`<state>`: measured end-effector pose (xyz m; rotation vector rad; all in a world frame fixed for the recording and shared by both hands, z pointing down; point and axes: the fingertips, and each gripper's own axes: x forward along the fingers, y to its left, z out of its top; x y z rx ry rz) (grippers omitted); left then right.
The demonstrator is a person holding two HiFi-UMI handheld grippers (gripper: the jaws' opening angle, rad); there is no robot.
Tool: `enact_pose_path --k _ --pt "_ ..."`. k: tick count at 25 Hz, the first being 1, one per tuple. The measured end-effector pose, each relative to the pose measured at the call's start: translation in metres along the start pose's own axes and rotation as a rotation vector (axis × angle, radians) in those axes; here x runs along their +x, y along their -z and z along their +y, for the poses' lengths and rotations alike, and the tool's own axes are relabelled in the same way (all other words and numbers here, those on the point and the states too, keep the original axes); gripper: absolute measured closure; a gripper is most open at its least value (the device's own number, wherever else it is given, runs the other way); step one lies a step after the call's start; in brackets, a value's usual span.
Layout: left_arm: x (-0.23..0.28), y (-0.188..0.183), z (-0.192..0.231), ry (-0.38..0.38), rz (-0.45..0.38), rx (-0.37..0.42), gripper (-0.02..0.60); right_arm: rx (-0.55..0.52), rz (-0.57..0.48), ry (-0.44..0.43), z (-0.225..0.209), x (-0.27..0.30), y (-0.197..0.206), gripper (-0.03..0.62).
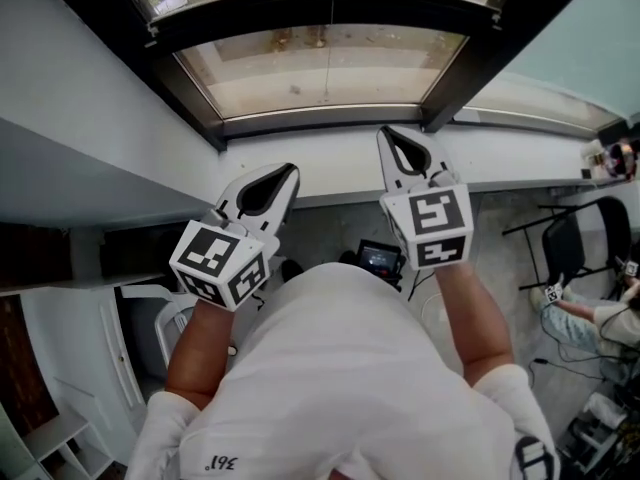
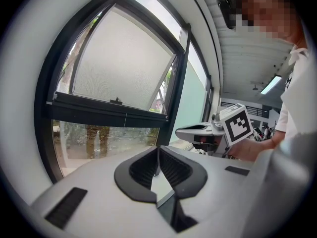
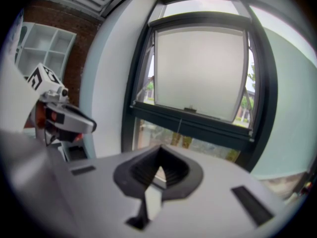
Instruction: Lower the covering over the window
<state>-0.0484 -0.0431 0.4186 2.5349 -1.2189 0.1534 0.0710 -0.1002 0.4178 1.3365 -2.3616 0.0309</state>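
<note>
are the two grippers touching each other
Apart. Head view shows the left gripper and the right gripper side by side, with a stretch of white sill between them.

surface: grey floor point(image 1: 330, 230) | standing on it: black chair point(image 1: 572, 243) at right, small lit screen device point(image 1: 380, 259) mid-frame

Your room around the dark-framed window point(image 1: 320, 68): white, pale green and brick.

Left of the window you have a plain white wall point(image 1: 90, 78), and farther left a red-brick wall point(image 3: 74, 38) with a white open shelf unit point(image 3: 37, 46) beside it. Right of the window the wall turns pale green point(image 1: 585, 28). A white sill point(image 1: 330, 163) runs just below the window, and a grey floor point(image 1: 500, 258) lies beneath, with a black chair point(image 1: 585, 233) standing to the window's lower right. Daylight comes through the glass, greenery showing outside; a ceiling strip light point(image 2: 271, 85) glows well right of the window.
</note>
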Motion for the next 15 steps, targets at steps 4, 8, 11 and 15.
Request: enact_pose_path --k 4,8,11,15 --pt "-0.001 0.002 0.001 -0.005 0.001 -0.008 0.552 -0.015 0.001 0.009 -0.004 0.000 0.000 0.572" --pt "0.002 0.002 -0.004 0.002 0.006 -0.013 0.551 -0.029 0.012 0.014 -0.007 -0.004 0.002 0.572" --pt "0.005 -0.006 -0.002 0.002 -0.006 -0.008 0.551 -0.033 -0.001 0.014 -0.010 0.000 -0.006 0.572" --pt "0.007 -0.010 0.006 -0.014 -0.020 -0.010 0.552 -0.058 -0.026 0.012 -0.012 0.009 -0.017 0.572"
